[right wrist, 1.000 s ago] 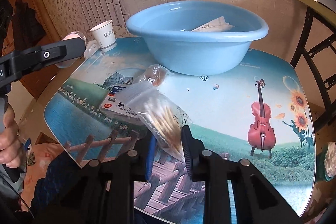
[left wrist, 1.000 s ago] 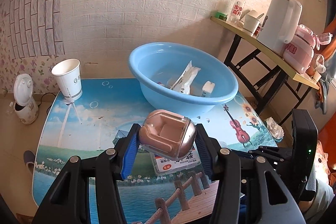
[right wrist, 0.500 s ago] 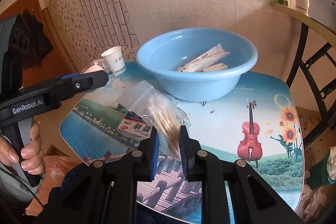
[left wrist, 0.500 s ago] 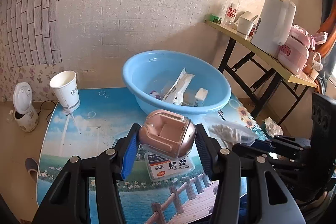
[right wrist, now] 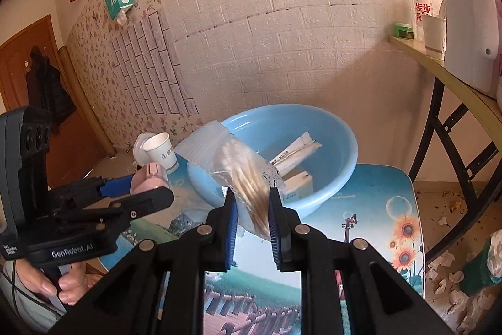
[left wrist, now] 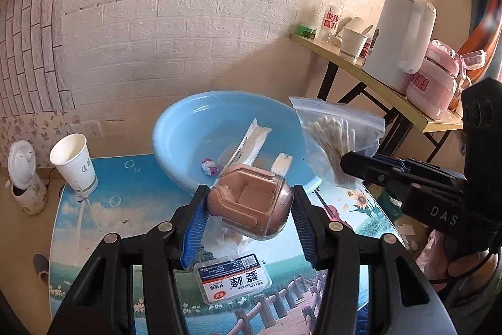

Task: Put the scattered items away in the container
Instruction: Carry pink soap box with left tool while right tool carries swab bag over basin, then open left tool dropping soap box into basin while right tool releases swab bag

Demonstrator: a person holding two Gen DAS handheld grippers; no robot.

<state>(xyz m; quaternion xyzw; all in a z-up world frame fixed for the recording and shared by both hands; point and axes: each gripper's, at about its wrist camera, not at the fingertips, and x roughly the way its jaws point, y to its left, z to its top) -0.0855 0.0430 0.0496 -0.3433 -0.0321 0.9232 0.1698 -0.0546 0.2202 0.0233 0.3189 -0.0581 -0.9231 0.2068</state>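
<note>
Left jaws clench rose case (left wrist: 251, 200); right jaws pinch swab bag (right wrist: 248, 178), contents seemingly blurred.

- The table (left wrist: 103, 228) has a printed landscape picture on its top.
- A blue basin (left wrist: 175, 146) stands at the far side.
- A paper cup (left wrist: 73, 160) stands at the far left corner.
- A labelled flat pack (left wrist: 232, 278) lies at the near side.

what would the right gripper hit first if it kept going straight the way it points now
Probably the round light-blue plastic basin. The right gripper, shut on the clear zip bag of cotton swabs, aims at its near rim, though depth is uncertain.
</note>
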